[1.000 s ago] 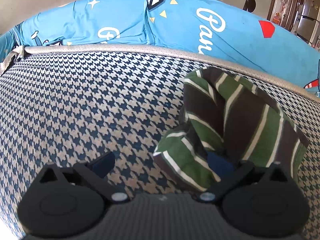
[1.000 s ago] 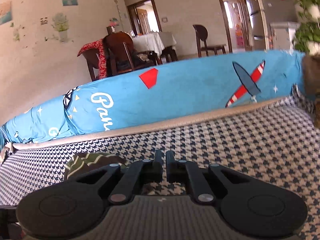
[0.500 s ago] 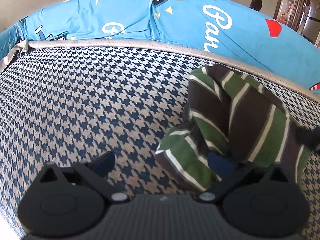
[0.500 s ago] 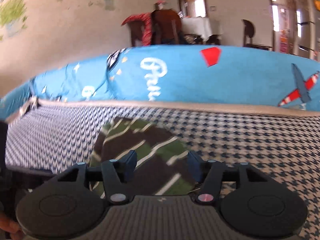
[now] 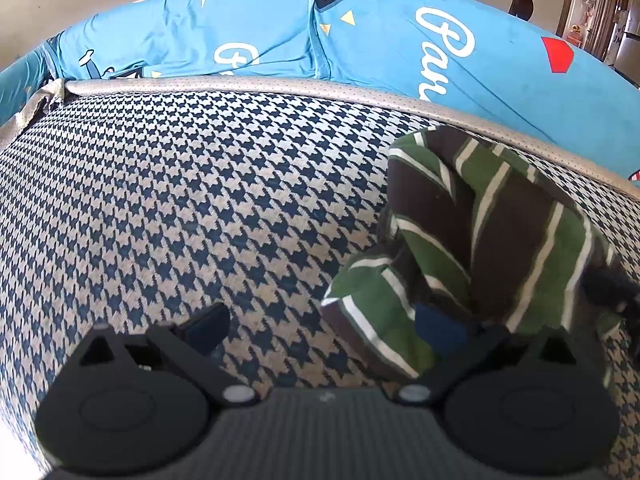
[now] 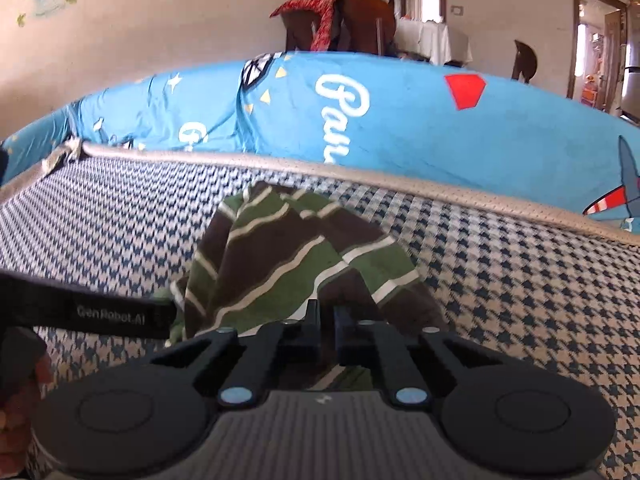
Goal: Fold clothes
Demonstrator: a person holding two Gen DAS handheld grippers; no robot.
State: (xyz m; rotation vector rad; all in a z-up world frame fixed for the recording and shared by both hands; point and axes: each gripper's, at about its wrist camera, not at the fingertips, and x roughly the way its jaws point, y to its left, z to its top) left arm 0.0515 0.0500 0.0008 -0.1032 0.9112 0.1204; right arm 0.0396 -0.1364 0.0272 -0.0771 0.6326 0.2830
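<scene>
The striped garment (image 6: 296, 264) lies bunched on the houndstooth cushion (image 5: 180, 200) before the blue printed cover (image 6: 400, 120). The left gripper (image 5: 324, 324) stands spread, one finger under a fold; the right gripper (image 6: 327, 320) has just closed, pinching the garment's near edge.

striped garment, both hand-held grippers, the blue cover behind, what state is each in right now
striped garment: bunched in a loose heap on the houndstooth cushion, not yet folded flat
left hand-held gripper: open, one finger against the garment's near edge
right hand-held gripper: just closed, shut on the garment's near edge
blue printed cover: draped along the back, wrinkled
</scene>
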